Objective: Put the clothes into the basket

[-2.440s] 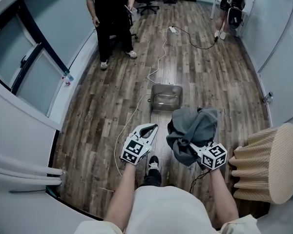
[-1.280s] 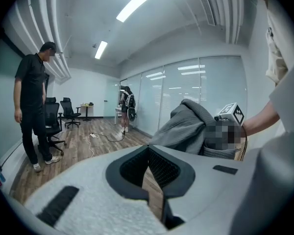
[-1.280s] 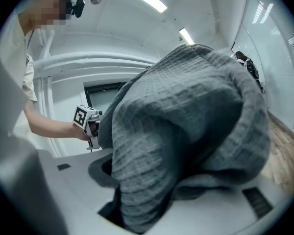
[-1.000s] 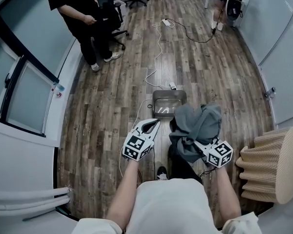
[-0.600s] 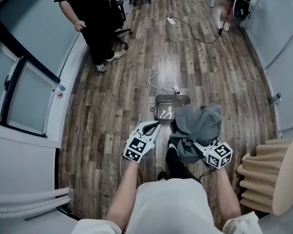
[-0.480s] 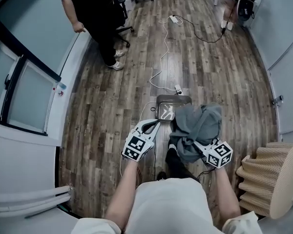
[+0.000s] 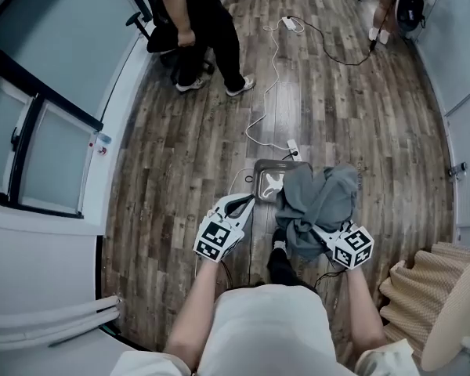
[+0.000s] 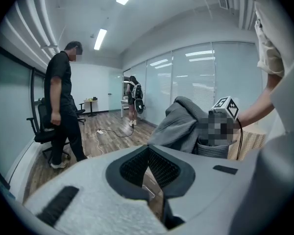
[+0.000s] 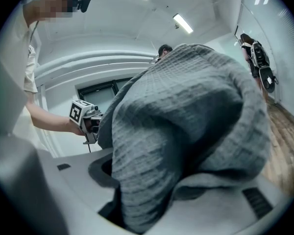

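Carrying a grey knit garment in the right gripper, I judge the job roughly half done. The piece is lifted clear of the wooden floor and bunched over jaws clamped on it at a middling width. It is not yet in the beige woven basket, which sits low at my right, apart from the load. I take that ribbed tub to be the basket, though the pictures do not settle it. What is left is the carry across and the release. I see no other clothes lying about.

The left gripper hangs beside the load, its tips together with nothing between them.

Only the head view gives the layout. A grey box lies on the boards just beyond the garment, a white cable runs off from it, and a person in black stands far up the room.

The left gripper view adds the side-on picture. The cloth is draped high over the right gripper, and a second person with a backpack stands by the glass wall.

The right gripper view is nearly all cloth. It alone shows the waffle weave up close and the fabric pinched down between the pads.
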Motion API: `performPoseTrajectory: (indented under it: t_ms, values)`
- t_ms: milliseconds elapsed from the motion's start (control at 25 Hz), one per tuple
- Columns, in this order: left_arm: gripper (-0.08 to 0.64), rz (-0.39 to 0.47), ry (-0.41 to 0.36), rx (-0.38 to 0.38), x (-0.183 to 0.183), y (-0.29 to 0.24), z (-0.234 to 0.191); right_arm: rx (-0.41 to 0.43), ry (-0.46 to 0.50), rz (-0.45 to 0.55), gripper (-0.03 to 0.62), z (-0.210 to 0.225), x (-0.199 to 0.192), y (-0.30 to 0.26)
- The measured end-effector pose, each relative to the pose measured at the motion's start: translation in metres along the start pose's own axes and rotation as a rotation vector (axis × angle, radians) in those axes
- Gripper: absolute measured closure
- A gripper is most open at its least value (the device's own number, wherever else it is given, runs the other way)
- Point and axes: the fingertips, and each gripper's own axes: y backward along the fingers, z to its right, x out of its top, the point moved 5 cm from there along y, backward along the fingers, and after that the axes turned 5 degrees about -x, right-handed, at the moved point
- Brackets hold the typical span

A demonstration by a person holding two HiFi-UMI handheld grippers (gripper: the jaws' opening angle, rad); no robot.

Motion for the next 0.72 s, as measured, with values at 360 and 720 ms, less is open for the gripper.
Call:
performPoseTrajectory:
  t_ms: [360,720]
  values:
    - [0.548,-0.039,-0.028,-0.033,0.010,-0.052,-0.029,-0.009,-0.019,-0.060,0.341,0.055,-0.001,-0.025]
    - [0.548,-0.066,-0.009,-0.099,-0.012,-0.077,-0.078,-0.088,-0.136,-0.122,0.341,0.078,-0.018,-0.089]
